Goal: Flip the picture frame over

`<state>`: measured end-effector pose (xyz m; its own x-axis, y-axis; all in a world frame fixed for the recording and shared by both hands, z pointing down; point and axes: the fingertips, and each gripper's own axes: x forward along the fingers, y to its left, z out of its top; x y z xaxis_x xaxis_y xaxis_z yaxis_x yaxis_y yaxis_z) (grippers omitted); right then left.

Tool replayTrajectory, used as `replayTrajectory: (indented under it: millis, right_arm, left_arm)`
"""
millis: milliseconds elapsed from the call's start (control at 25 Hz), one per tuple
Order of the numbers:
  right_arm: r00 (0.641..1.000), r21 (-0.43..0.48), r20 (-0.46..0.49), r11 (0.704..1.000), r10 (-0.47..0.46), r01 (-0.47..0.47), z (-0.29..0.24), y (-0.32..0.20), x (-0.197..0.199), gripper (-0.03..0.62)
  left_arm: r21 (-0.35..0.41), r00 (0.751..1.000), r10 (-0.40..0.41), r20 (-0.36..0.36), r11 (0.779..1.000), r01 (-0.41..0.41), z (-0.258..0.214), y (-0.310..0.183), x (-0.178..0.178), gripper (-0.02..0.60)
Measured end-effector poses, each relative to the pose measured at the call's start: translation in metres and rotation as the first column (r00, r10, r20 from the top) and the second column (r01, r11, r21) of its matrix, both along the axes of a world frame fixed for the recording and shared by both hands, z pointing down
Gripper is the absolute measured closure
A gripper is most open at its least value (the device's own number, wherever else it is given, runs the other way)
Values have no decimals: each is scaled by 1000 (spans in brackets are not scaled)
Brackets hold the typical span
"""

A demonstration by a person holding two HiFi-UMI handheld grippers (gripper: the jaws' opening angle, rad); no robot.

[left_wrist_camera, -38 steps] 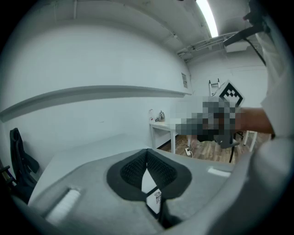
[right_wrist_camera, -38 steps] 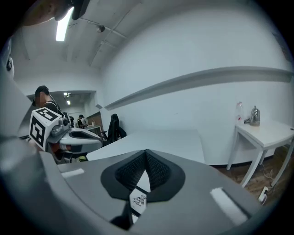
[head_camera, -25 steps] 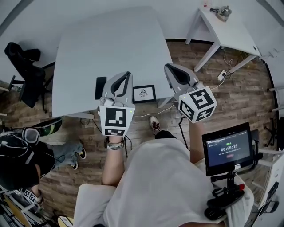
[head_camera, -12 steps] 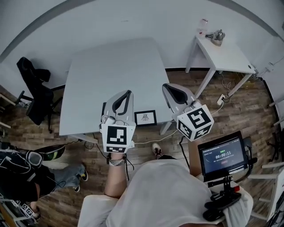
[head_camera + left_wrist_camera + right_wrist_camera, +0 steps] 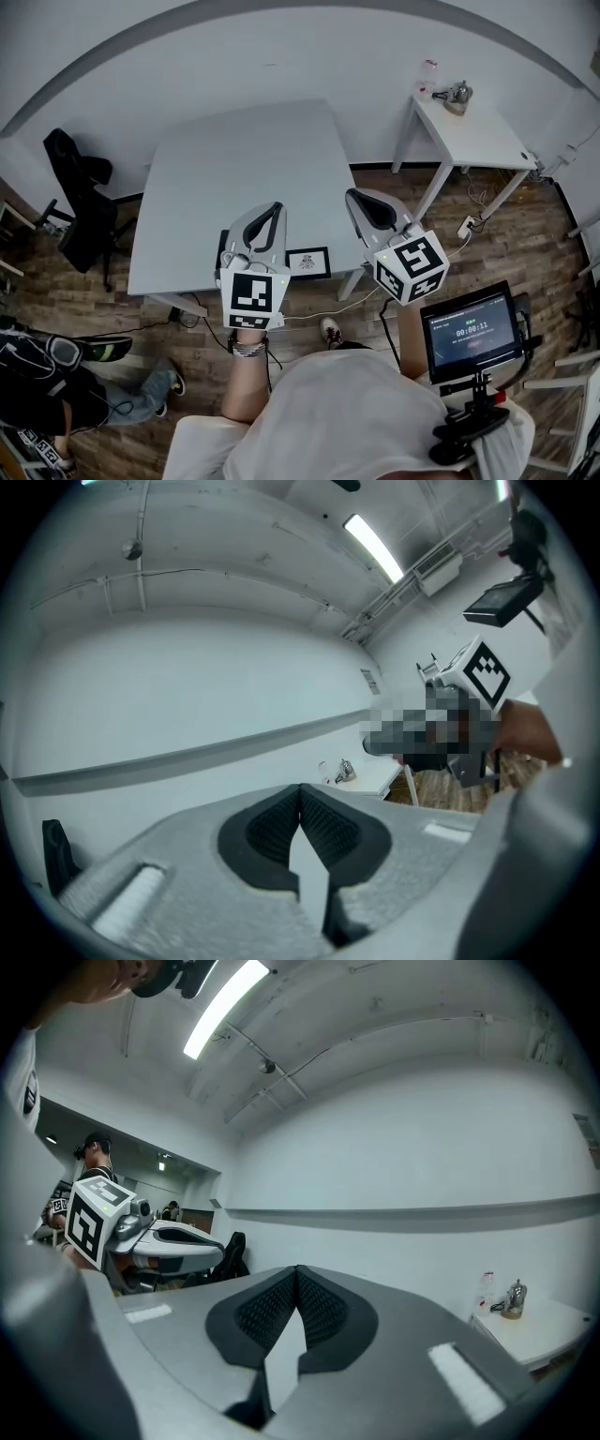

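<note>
The picture frame (image 5: 307, 262), black-rimmed with a white picture showing, lies flat near the front edge of the grey table (image 5: 244, 159). My left gripper (image 5: 275, 206) hovers above the table just left of the frame, shut with nothing in it. My right gripper (image 5: 353, 194) hangs to the frame's right, over the table's right edge, also shut and empty. Neither touches the frame. In the left gripper view the pads (image 5: 323, 822) meet at the tip and only wall lies beyond. The right gripper view shows its pads (image 5: 319, 1305) together likewise.
A flat black object (image 5: 222, 246) lies on the table, mostly hidden under my left gripper. A small white side table (image 5: 473, 127) with a bottle and a metal item stands at the right. A black chair (image 5: 80, 202) stands left, a screen on a stand (image 5: 472, 328) lower right.
Both grippers have risen and stayed shut. The table and frame now look smaller and sit lower in the head view, with more wall showing.
</note>
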<state>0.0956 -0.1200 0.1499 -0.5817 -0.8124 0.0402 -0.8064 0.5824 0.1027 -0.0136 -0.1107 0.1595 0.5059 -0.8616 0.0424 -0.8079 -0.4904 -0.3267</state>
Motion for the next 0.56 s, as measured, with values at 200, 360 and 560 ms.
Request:
replayTrajectory:
  millis: [200,360,560]
  right_arm:
    - [1000,-16,4,1000,17,-17,6,-3,6,592]
    - [1000,-20,16,1000,21,-21,7,-3,8,592]
    - [1000,3,13,1000,10,-10,0,-10,5,591]
  left_arm:
    - [-2,1000,5,0,1000,-5,2,-4,3,577]
    - [-8,1000,13,0,1000,-13,5,-4,5,577]
    - [16,1000,5,-6,1000,-5,-3,-11,5,577]
